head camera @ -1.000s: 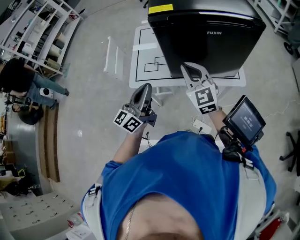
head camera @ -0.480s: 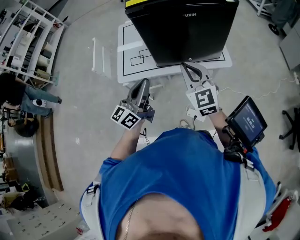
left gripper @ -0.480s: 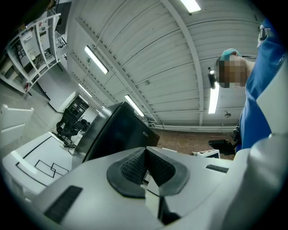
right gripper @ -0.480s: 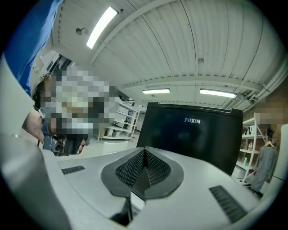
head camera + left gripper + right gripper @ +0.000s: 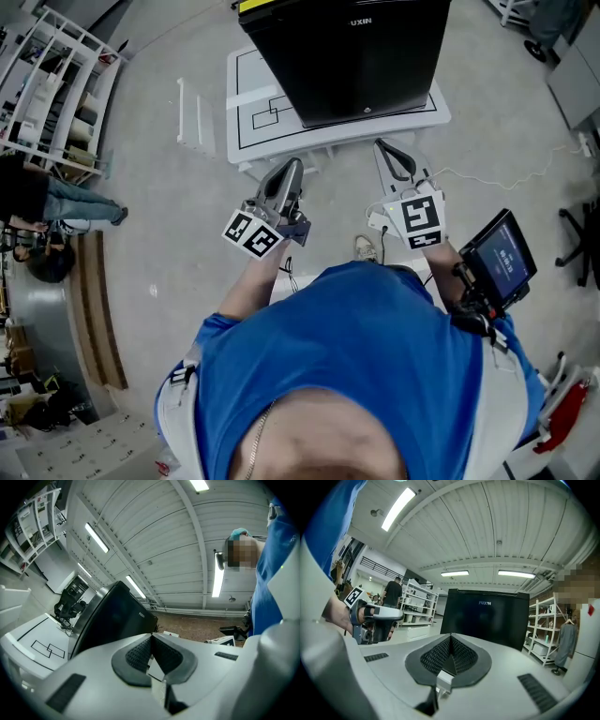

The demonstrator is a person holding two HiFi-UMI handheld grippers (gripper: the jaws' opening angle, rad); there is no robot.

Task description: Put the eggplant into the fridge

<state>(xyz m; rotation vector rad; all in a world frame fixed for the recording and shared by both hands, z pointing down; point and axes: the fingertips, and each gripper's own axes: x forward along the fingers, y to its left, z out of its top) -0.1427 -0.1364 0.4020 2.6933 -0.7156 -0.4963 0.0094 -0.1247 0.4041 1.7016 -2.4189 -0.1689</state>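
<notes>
Both grippers were held out ahead of the body, toward the fridge (image 5: 347, 56). The left gripper (image 5: 289, 173) was seen with its jaws pressed together and nothing between the pads. The right gripper (image 5: 386, 150) was likewise closed up tight and empty. The fridge, black and glossy, was stood on a white table (image 5: 246, 103) marked with black lines, and its door was shut. No eggplant was to be found in any view. It could not be told whether it was already behind that shut door or lying somewhere out of frame, and the scene was judged to fit either.

Trouble was there to be had. A white cable (image 5: 497, 171) was trailed across the floor just right of the table, and a foot could be caught in it if ground were covered without a glance down. The fridge was set close to the table's near edge, so a hard tug or knock at the door could see it shifted. And with both jaws closed, the glossy front could be struck by the tips if a reach were misjudged.
</notes>
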